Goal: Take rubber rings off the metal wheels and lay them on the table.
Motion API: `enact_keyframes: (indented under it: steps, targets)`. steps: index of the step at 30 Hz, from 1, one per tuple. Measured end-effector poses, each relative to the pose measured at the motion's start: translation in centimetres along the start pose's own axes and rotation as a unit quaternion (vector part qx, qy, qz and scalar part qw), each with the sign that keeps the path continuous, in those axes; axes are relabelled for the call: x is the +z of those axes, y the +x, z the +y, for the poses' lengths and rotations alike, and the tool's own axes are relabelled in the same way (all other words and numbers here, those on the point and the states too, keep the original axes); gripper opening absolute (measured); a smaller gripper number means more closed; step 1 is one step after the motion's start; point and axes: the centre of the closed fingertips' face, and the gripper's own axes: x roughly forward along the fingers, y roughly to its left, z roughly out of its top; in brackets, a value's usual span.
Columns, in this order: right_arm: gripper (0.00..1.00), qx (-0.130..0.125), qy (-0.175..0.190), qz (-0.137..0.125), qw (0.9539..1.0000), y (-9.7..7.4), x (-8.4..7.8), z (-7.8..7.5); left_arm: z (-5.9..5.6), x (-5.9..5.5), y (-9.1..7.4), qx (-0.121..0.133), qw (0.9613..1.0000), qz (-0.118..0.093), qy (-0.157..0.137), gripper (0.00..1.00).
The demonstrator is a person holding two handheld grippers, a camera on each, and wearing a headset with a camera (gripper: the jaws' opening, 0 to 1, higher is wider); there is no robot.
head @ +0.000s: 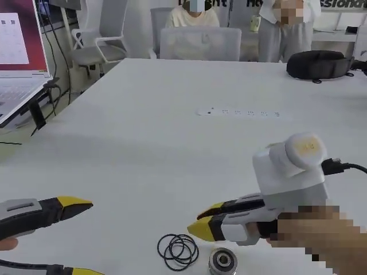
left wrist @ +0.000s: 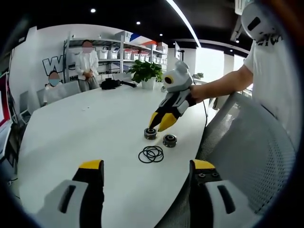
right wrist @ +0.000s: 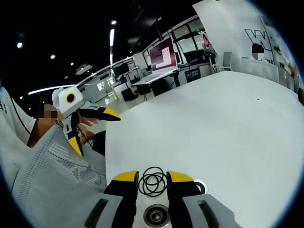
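White tabletop (head: 172, 114) carries all task items. Right gripper (right wrist: 153, 177): yellow-tipped jaws slightly parted, gripping nothing, held low over the table near its front edge. Rubber rings (head: 179, 251), black, lie loose in a small overlapping pile just ahead of the jaw tips. First metal wheel (left wrist: 150, 133) and second metal wheel (left wrist: 169, 140) lie flat beside the pile. Left gripper (left wrist: 146, 165): jaws wide apart, empty, well apart from the rings. Farther back: laptop (head: 17, 63), black bag (head: 318, 64)
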Motion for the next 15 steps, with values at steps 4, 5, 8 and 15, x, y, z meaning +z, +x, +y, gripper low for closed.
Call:
enact_keyframes:
  steps: [4, 5, 8, 15]
  targets:
    - [0.35, -0.010, -0.015, -0.009, 0.9998, -1.1, -0.1, -0.2, -0.1, 0.0, 0.1, -0.001, 1.0000, -0.001, -0.001, 0.71]
    - [0.36, -0.010, -0.016, -0.009, 0.9998, -1.3, -0.2, -0.1, -0.1, 0.1, 0.1, -0.001, 1.0000, -0.001, -0.001, 0.71]
    - [0.41, -0.014, -0.024, -0.010, 0.9996, -2.0, -0.5, -0.1, -0.2, 0.2, 0.2, -0.003, 1.0000, -0.003, -0.001, 0.72]
    - [0.52, -0.031, -0.055, -0.002, 0.9980, -4.1, -1.7, 0.2, -0.2, 0.2, 0.3, -0.004, 1.0000, -0.003, -0.003, 0.72]
